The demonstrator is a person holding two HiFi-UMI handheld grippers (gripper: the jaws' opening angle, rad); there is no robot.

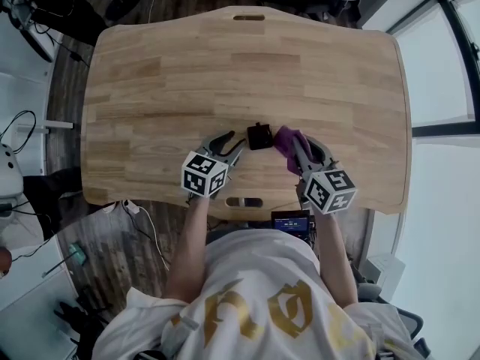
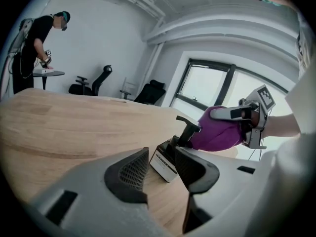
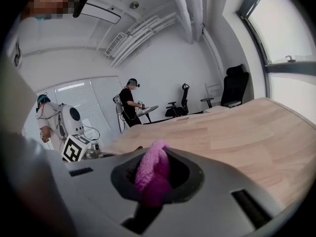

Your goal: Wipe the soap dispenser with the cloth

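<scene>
In the head view, the soap dispenser (image 1: 259, 136) stands on the wooden table (image 1: 225, 66), near the front edge and between our two tools. We see mostly its dark top, so we judge that its long axis runs straight up. The left gripper (image 1: 234, 144) reaches in from the left. The right gripper (image 1: 298, 154) brings the purple cloth (image 1: 286, 138) right up to the dispenser's right side.

In the left gripper view, the jaws are apart. The dispenser's lower body sits between their tips, and a gap shows at the left pad, so nothing is clamped yet. The pump arm points left and away from the cloth.

In the right gripper view, the jaws are closed on a bunched fold of the cloth, which sticks out in front.

Our worry is that the dispenser is loose. A push from the cloth could slide it or tip it. One left jaw touching first could also knock it crooked.
</scene>
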